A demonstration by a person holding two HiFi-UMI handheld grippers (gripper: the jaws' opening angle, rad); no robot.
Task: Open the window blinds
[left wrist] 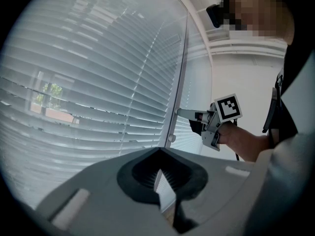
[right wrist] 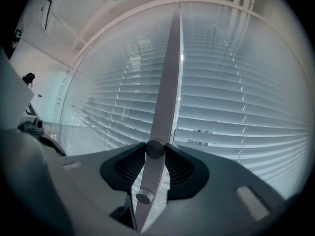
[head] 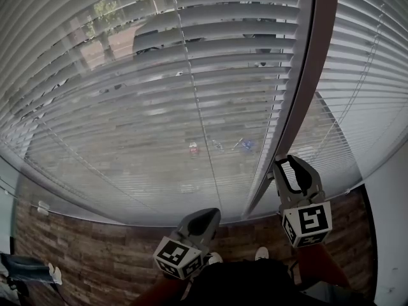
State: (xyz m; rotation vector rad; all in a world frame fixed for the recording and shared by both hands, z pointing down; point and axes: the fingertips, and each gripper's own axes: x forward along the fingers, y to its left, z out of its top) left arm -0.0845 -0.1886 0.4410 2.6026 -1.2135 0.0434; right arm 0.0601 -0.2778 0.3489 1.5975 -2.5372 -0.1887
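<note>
White slatted blinds [head: 159,94] cover the window, with the street outside showing between the slats. A grey tilt wand [right wrist: 165,97] hangs in front of them, ending in a small knob [right wrist: 144,196]; in the left gripper view the wand [left wrist: 178,73] is a thin rod. My right gripper [right wrist: 155,149] is held level with its jaw tips closed against the wand; its tips [head: 288,164] reach the blinds in the head view. My left gripper [head: 203,220] hangs lower and to the left, shut on nothing, away from the blinds.
A second blind [head: 376,75] covers the pane to the right. Below is a wood-plank floor [head: 95,254] with the person's shoes [head: 261,254] on it. Another person's leg and shoe [head: 29,269] show at the bottom left. A white wall [head: 392,234] stands at the right.
</note>
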